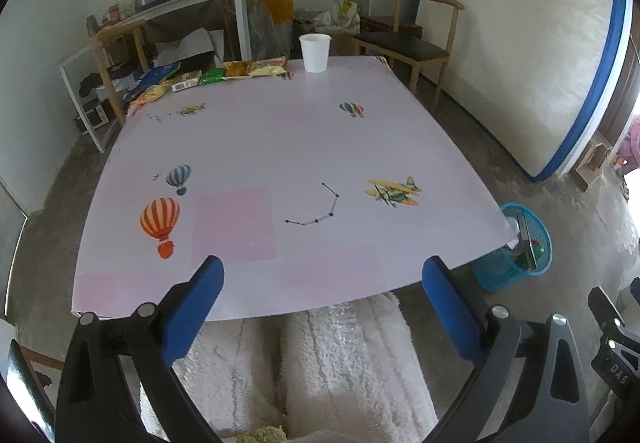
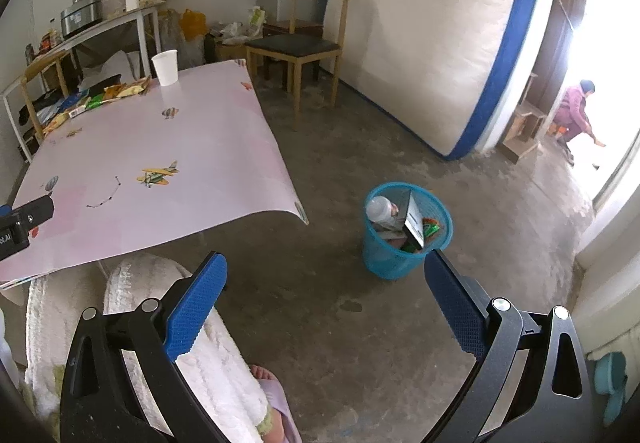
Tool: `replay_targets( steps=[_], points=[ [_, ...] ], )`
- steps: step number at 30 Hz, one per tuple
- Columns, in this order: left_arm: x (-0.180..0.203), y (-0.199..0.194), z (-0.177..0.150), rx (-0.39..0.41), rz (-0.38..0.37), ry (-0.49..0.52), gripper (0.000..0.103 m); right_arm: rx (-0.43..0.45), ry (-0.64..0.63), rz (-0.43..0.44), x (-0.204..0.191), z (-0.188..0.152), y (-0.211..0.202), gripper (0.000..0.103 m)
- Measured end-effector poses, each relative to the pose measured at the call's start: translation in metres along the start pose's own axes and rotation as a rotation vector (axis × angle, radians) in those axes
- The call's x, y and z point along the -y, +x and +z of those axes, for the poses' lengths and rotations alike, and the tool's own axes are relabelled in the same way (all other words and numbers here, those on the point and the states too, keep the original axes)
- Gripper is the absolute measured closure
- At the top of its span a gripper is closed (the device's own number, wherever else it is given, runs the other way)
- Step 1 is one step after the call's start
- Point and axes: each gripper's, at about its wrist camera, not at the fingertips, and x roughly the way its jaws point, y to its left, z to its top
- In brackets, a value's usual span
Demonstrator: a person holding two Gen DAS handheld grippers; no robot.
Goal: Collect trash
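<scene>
Both hand-held grippers — left hand-held gripper (image 1: pixel 322 275) over the near counter (image 1: pixel 280 147) edge, right hand-held gripper (image 2: pixel 326 271) above the floor — stand apart, holding nothing. The blue bin (image 2: pixel 406 231) already contains trash; snack wrappers (image 1: pixel 208 77) and a paper cup (image 1: pixel 315 51) remain at the counter's far edge — task judged partly done.

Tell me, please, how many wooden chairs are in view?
2: one chair stands past the table's far right corner, another chair at its far left corner, beside the shelf. Others may be hidden.
</scene>
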Motion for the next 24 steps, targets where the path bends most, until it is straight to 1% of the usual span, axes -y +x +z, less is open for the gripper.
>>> replay_targets(
  steps=[4, 12, 18, 24],
  points=[
    [-0.008, -0.002, 0.004, 0.008, -0.008, -0.021, 0.006, 0.006, -0.007, 0.003, -0.002, 0.002, 0.000, 0.008],
    [-0.013, -0.003, 0.013, 0.025, -0.022, -0.032, 0.006, 0.013, -0.010, -0.006, -0.004, 0.004, -0.001, 0.008],
    [-0.009, 0.000, 0.017, 0.013, -0.038, -0.016, 0.006, 0.020, -0.008, -0.008, -0.004, 0.008, 0.000, 0.008],
    [-0.001, -0.001, 0.022, 0.026, -0.042, 0.007, 0.006, 0.042, 0.025, 0.021, 0.003, 0.014, 0.001, 0.008]
  ],
)
